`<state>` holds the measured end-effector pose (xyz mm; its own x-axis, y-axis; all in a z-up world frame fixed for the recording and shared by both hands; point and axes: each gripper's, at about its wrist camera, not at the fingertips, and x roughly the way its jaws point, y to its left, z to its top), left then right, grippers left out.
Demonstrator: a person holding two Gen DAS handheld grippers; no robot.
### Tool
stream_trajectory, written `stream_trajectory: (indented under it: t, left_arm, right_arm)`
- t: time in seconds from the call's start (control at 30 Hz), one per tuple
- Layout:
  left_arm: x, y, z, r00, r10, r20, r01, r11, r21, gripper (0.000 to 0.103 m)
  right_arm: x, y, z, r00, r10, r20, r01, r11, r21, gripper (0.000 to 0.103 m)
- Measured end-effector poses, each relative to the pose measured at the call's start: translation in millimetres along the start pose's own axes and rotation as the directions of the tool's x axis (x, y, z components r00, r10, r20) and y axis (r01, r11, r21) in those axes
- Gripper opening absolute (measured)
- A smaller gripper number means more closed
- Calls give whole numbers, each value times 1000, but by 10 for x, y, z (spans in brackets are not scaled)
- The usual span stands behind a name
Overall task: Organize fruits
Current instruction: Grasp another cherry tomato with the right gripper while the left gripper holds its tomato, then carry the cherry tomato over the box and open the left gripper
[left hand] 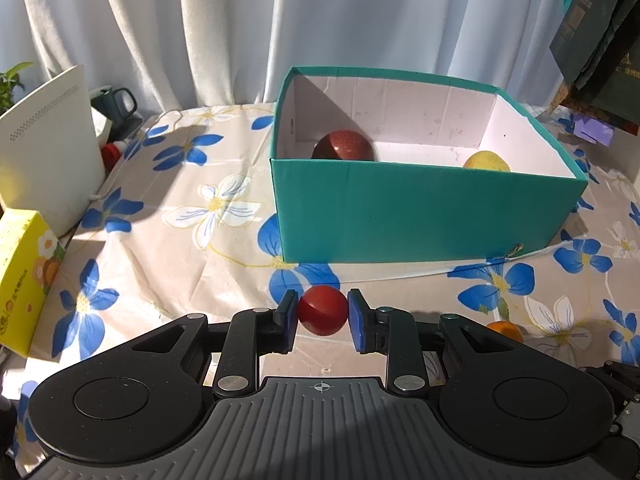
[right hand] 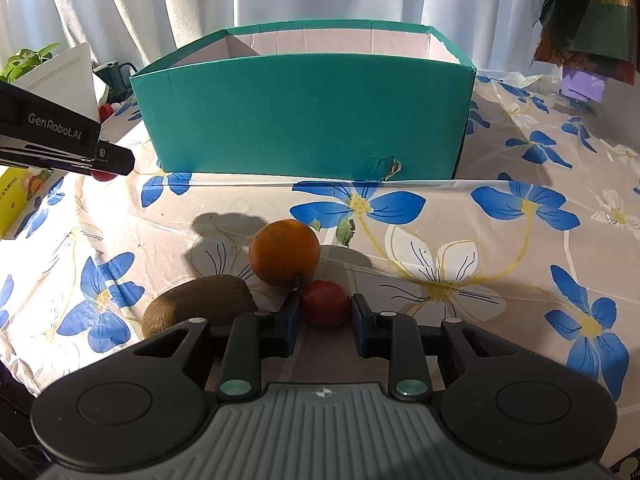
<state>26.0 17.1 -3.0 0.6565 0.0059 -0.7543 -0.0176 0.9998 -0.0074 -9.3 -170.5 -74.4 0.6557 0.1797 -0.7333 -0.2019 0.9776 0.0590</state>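
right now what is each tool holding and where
Left tool clamps a red fruit across its sides. Right tool brackets another red fruit; a firm hold cannot be told.

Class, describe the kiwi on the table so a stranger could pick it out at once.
Find the teal box on the floral tablecloth. In front of it three fruits cluster by the right gripper. The kiwi is leftmost: brown, fuzzy, oval.

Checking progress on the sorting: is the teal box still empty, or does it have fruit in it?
Not empty. The teal box holds a dark red fruit at its left and a yellow fruit at its right.
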Motion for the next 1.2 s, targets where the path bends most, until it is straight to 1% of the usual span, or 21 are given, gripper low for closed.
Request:
stream_trajectory:
  t: [0.17,0.37,0.6,0.8,0.93,1.1,1.2]
  left_arm:
    - [-29,4,22,1000,1,7,-1,1000,1,30]
    - [-54,-29,127,1000,-9,14,9,1000,4,30]
    - [-60,-82,429,999,-15,48,15,1000,-4,30]
    - [-69,-184,696,995,-19,96,20,1000,-1,30]
    - [-35,-270,810,993,-23,113,22,1000,9,30]
    - [54,-356,914,993,-36,109,33,999,25,30]
    - [130,-330,972,994,-31,105,30,999,11,30]
  right_arm:
    - [-94,-42,52,999,-25,33,24,1000,18,26]
    - [-253,-88,187,992,-55,112,50,998,40,26]
    - [-380,-129,351,977,-94,191,84,995,56,26]
    - [-477,-175,512,960,-121,252,108,992,65,26]
    - [-517,-194,591,952,-129,278,114,991,69,26]
    - [-525,-220,668,945,-134,298,118,990,73,26]
    - [-524,-255,709,940,-141,310,121,989,82,26]
